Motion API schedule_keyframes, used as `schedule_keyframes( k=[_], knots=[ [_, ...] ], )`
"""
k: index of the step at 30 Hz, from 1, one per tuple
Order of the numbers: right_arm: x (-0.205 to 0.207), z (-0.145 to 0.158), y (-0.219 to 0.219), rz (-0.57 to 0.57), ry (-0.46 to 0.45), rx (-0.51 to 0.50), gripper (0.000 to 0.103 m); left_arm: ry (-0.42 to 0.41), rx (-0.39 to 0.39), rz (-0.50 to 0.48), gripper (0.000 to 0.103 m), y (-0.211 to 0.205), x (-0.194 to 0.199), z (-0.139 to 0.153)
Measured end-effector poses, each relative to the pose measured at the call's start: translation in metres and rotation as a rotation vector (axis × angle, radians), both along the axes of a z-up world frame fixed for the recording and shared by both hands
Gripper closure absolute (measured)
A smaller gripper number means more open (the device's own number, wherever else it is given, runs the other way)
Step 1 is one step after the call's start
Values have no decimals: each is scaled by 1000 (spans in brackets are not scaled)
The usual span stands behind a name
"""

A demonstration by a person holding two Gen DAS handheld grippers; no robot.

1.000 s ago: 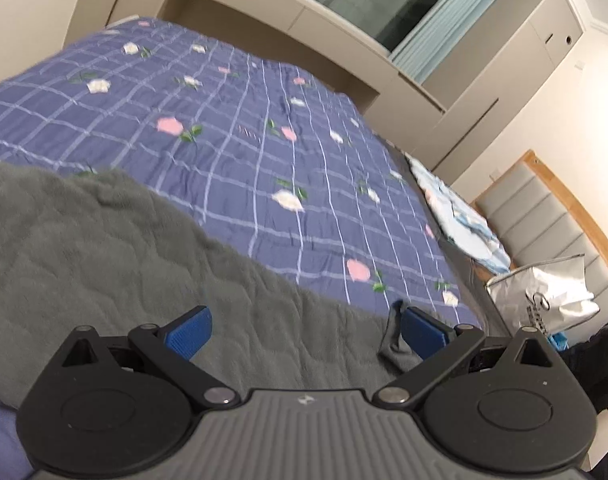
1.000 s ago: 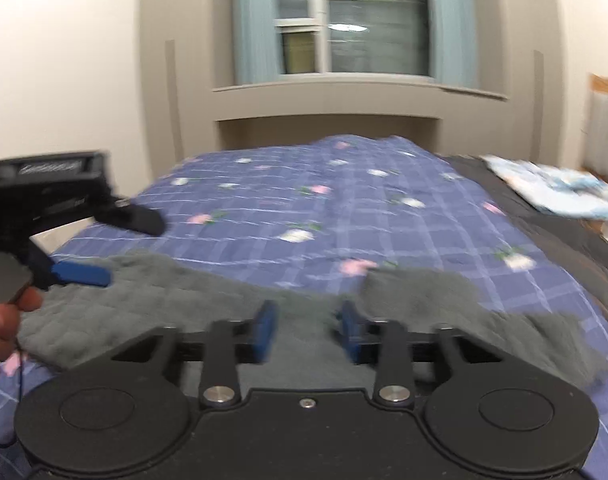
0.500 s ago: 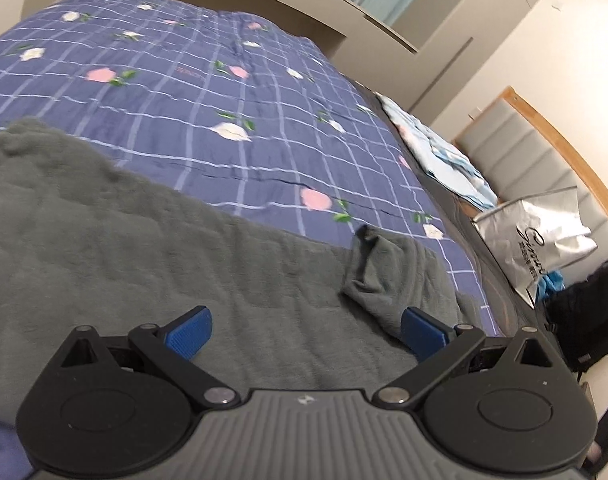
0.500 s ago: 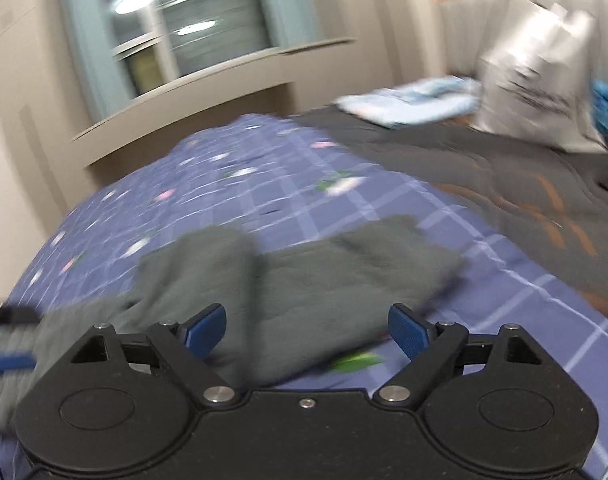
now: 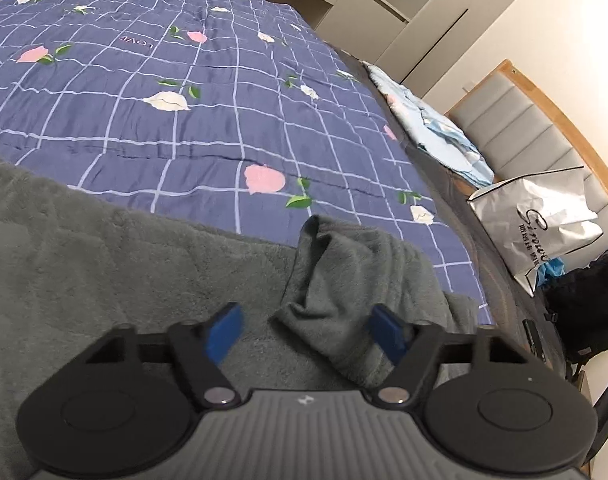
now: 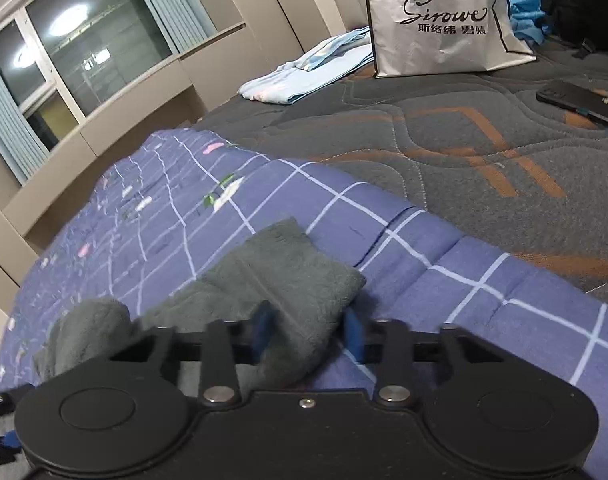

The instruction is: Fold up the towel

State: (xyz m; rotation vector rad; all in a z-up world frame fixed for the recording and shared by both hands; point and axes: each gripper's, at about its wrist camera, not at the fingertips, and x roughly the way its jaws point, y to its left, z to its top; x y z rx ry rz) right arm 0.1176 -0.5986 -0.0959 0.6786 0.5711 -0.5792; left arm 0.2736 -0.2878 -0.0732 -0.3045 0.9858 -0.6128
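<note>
Jaws apart around towel (image 6: 288, 276), near edge hidden behind right gripper (image 6: 307, 334)

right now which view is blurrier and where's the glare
Right wrist view: the blue pads of the right tongs and the far quilt are smeared, and ceiling-light glare sits in the window. Left wrist view: sharp across towel and quilt, only fisheye bending at the edges.
</note>
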Motion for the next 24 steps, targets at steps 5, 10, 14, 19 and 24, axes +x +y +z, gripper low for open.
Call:
schedule_keyframes(
  k=[5, 10, 14, 19, 24],
  knots=[
    [0, 14, 8, -2, -43, -34, 91, 30, -17, -19, 89, -1, 3, 1],
    [3, 43, 24, 60, -103, -95, 93, 10, -41, -5, 98, 3, -1, 11],
    [13, 72, 47, 150, -140, -158, 93, -19, -75, 23, 99, 16, -7, 30],
    [31, 104, 92, 305, -175, -254, 94, -65, -112, 55, 99, 40, -16, 52],
    [45, 126, 150, 510, -195, -358, 99, -85, -122, 121, 99, 86, -28, 53]
  ],
)
